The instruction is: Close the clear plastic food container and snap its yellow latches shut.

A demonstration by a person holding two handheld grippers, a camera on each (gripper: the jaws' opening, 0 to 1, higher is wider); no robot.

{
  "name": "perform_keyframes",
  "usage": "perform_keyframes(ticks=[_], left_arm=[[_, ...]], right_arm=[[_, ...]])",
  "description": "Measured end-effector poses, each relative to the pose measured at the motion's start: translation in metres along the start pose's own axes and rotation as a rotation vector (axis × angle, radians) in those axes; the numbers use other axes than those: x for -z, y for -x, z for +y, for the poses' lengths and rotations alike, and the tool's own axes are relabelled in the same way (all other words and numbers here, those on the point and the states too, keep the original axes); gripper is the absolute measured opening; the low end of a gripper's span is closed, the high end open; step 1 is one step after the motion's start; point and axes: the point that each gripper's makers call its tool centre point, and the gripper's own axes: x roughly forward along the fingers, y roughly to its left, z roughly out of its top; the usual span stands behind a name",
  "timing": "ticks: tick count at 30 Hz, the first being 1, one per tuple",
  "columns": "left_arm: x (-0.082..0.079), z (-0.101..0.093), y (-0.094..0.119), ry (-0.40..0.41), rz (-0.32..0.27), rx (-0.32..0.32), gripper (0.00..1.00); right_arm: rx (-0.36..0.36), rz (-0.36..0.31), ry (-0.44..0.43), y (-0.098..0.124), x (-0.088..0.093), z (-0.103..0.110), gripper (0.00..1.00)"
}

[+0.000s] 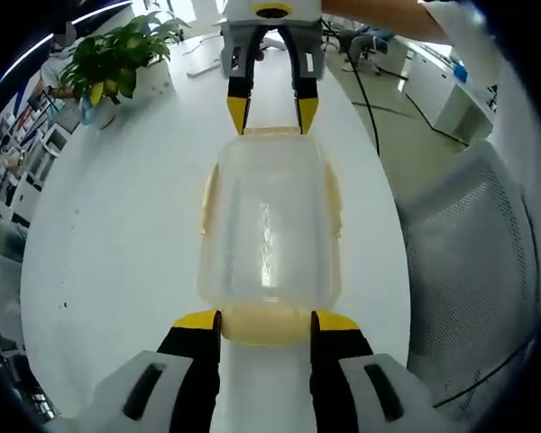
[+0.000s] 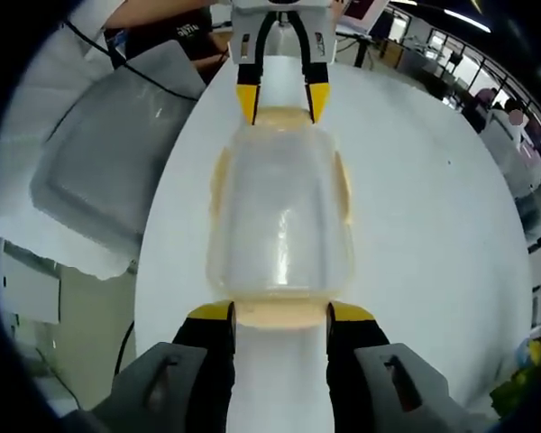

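The clear plastic container lies on the white table with its lid on, between the two grippers. My left gripper is open, and the near pale yellow latch sits between its yellow tips. Across the box, my right gripper is open too, its tips flanking the far latch. In the right gripper view the container shows from the other end: right gripper around its near latch, left gripper at the far latch. Yellow side latches lie against the long sides.
A potted plant stands at the table's far left. A grey mesh office chair sits beside the table edge. A cable runs over the floor. Desks and a person are in the background.
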Motion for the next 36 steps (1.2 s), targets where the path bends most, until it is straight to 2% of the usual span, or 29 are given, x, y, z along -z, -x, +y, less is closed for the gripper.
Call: perform_keyframes(ticks=[14, 36], left_arm=[[0.0007, -0.0003, -0.0002, 0.005, -0.014, -0.001, 0.34], [-0.0024, -0.0010, -0.0017, -0.005, -0.040, 0.001, 0.34]], right_arm=[[0.016, 0.020, 0.017, -0.0007, -0.0006, -0.0007, 0.36], [0.019, -0.010, -0.037, -0.0006, 0.0056, 0.0013, 0.37]])
